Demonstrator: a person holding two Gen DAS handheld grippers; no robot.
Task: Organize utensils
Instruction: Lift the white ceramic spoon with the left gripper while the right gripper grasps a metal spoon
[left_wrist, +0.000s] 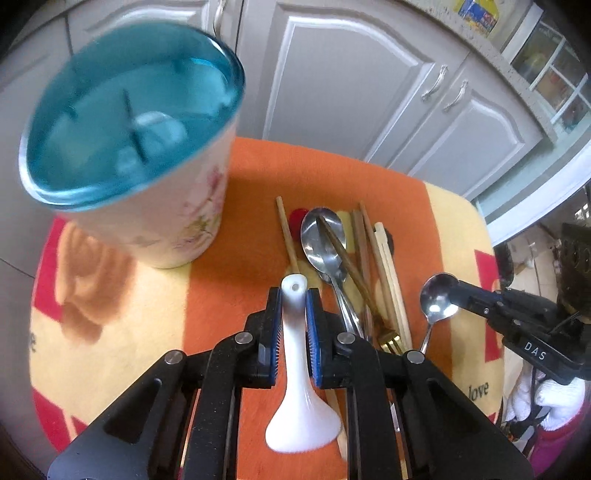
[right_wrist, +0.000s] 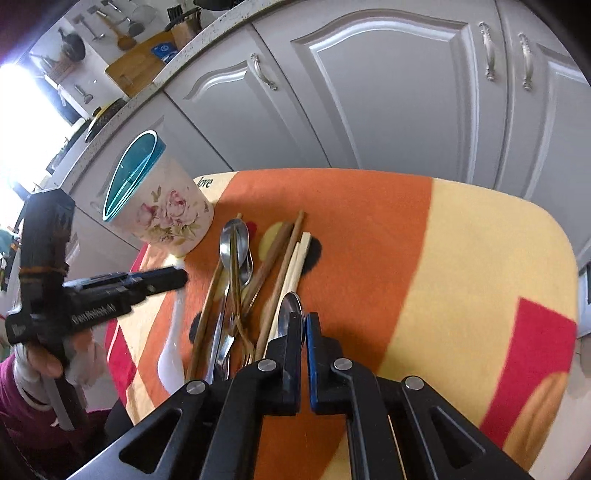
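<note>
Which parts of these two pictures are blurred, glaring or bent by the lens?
Left wrist view: the blue-rimmed cup is motion-blurred; cabinet doors curve from fisheye. Right wrist view: the window at left is blown out white; the left gripper and white spoon look smeared.

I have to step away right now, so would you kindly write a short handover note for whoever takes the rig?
Left gripper: shut on the white spoon by its handle.
Right gripper: shut on a small metal spoon.
Holder: upright at the cloth's far left; contents unclear.
Left to do: large spoon, chopsticks and fork lie piled on the cloth.
</note>
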